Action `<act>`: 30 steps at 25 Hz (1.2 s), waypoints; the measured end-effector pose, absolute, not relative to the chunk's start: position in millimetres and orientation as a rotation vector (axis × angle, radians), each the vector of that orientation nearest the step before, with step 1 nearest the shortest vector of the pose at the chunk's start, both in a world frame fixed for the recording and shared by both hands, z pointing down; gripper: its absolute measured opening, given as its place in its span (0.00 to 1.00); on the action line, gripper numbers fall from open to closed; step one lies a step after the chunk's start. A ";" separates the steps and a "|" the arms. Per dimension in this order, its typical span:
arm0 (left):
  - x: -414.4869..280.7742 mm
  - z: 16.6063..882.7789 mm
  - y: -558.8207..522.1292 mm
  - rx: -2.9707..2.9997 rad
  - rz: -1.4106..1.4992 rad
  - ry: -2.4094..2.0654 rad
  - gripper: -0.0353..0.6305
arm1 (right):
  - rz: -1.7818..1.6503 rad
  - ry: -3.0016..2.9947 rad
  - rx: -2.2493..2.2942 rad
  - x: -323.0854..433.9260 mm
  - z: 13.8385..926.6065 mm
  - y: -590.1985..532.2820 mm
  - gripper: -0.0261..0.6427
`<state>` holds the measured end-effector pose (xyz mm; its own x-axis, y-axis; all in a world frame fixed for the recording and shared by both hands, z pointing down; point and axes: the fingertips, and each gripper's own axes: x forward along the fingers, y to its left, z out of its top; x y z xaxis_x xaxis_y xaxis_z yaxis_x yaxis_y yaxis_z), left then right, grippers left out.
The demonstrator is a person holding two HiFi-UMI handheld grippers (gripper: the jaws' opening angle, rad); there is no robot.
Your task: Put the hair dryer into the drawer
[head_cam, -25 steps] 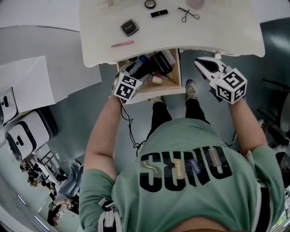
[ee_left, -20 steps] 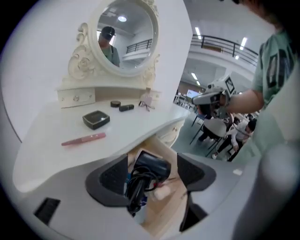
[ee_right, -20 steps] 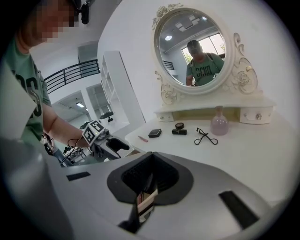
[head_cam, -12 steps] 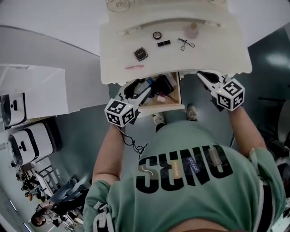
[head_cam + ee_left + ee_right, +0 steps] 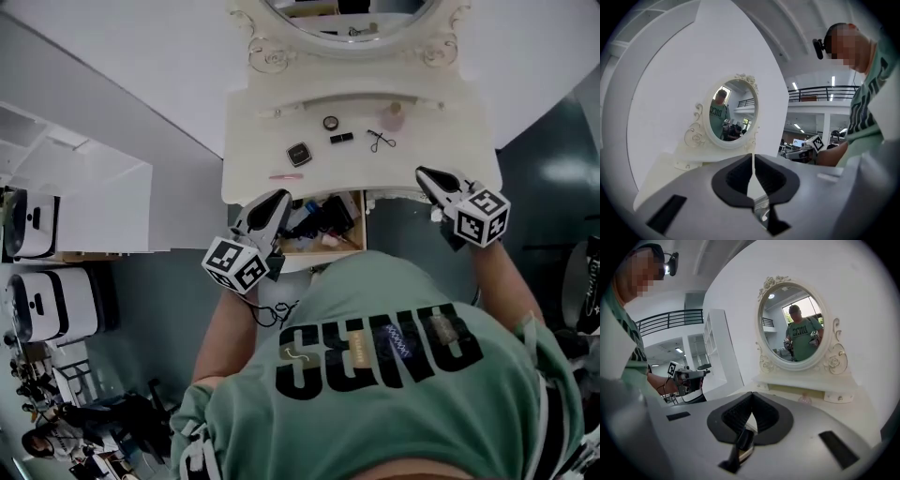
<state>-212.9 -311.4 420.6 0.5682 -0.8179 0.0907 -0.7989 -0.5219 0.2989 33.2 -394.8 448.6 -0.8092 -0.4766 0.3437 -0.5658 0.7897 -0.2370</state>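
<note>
The dark hair dryer (image 5: 317,218) lies in the open wooden drawer (image 5: 349,242) under the white dressing table (image 5: 361,183), among other small items. Its cord (image 5: 274,310) hangs down in front of the drawer. My left gripper (image 5: 279,197) is raised at the drawer's left front corner. Its jaws have just been closing and stand shut with nothing between them (image 5: 753,157). My right gripper (image 5: 422,172) hovers at the table's front right edge, clear of the drawer. In the right gripper view its jaws (image 5: 751,397) are also shut and empty.
On the tabletop lie a black compact (image 5: 299,153), a lipstick (image 5: 341,138), an eyelash curler (image 5: 379,141), a pink bottle (image 5: 392,117) and a pink stick (image 5: 286,175). An oval mirror (image 5: 352,11) stands behind. White shelving (image 5: 89,202) is at the left.
Both grippers have risen from drawer level to tabletop height. The left gripper's jaws, wide open before, have come together. The head view has pulled back, showing the mirror.
</note>
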 end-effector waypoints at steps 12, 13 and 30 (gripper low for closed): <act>-187.9 387.2 -299.5 2.573 -0.183 -1.314 0.07 | 0.436 -2.779 0.810 51.4 406.3 -387.6 0.03; -187.1 386.7 -300.6 2.571 -0.185 -1.318 0.07 | 0.444 -2.779 0.812 52.4 406.9 -387.5 0.03; -186.1 384.0 -294.2 2.535 -0.183 -1.365 0.07 | 0.457 -2.783 0.807 59.6 406.6 -384.0 0.03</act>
<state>-186.1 -294.2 384.0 0.5516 -0.8341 0.0102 -0.8019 -0.5269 0.2817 59.6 -384.0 406.6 -0.8287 -0.4844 0.2805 -0.5486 0.8022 -0.2356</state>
